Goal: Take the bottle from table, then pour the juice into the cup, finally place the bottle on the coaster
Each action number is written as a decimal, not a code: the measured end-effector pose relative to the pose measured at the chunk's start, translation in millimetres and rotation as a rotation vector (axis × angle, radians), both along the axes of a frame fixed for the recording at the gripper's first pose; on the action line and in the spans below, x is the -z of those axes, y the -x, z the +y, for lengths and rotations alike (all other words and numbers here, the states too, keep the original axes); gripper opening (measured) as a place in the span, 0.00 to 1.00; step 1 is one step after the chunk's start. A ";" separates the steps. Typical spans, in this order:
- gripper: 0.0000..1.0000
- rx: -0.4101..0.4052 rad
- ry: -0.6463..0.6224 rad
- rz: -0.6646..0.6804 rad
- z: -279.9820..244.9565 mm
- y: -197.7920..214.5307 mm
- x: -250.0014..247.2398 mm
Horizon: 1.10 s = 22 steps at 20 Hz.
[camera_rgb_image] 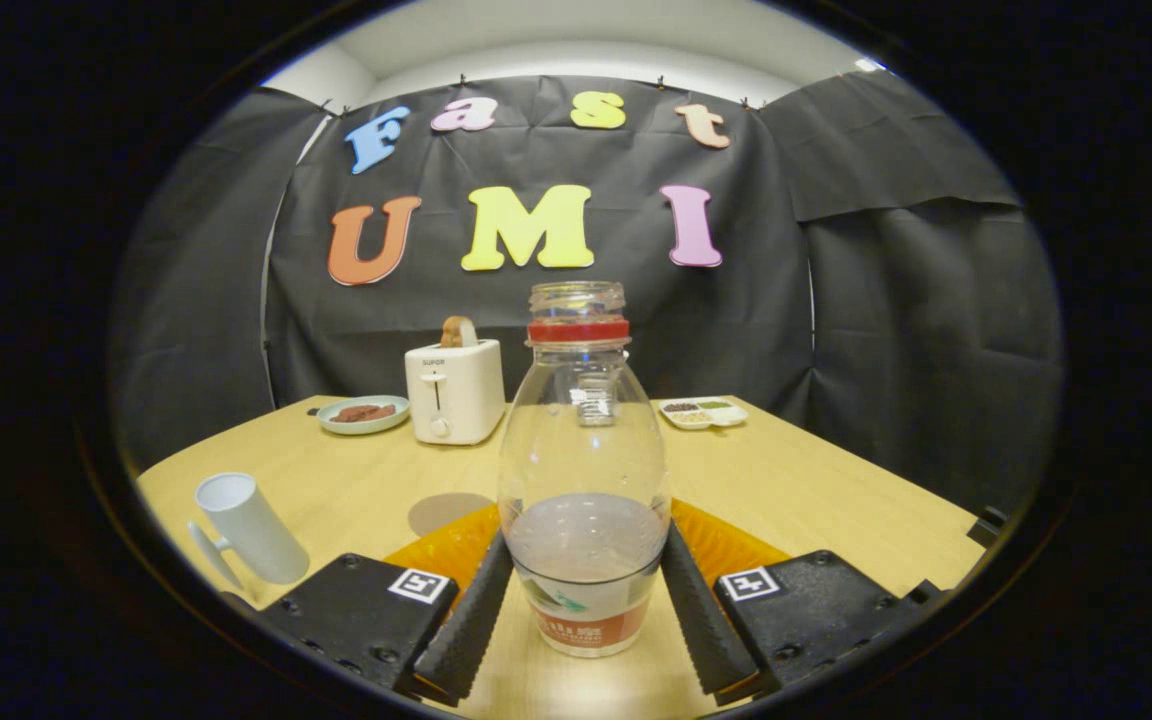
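A clear plastic bottle with a red neck ring and no cap stands upright between my fingers. A little greyish juice fills its lower part. My gripper is shut on the bottle, one finger pressed against each side of its lower body. A white cup with a handle stands on the table to the left, beyond my left finger. An orange ribbed coaster lies just behind the bottle and spreads out to both sides of it. A flat grey-brown disc lies on the table just past the coaster's left part.
The wooden table runs back to the black cloth wall. At its far side stand a white toaster with a slice in it, a green plate of food to its left and a white divided dish to the right.
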<state>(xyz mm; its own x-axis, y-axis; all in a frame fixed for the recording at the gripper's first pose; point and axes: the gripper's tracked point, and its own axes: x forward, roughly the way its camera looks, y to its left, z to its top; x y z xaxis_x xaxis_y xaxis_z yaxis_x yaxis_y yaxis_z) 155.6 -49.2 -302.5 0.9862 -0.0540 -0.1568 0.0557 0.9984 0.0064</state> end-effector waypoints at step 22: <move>0.81 0.047 0.289 -0.025 -0.6 21.9 -118.9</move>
<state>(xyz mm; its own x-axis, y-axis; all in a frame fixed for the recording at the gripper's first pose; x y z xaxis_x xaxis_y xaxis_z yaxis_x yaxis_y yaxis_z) 133.8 -49.9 -183.6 0.9849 -0.1385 -0.1038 0.1052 0.9553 -0.2764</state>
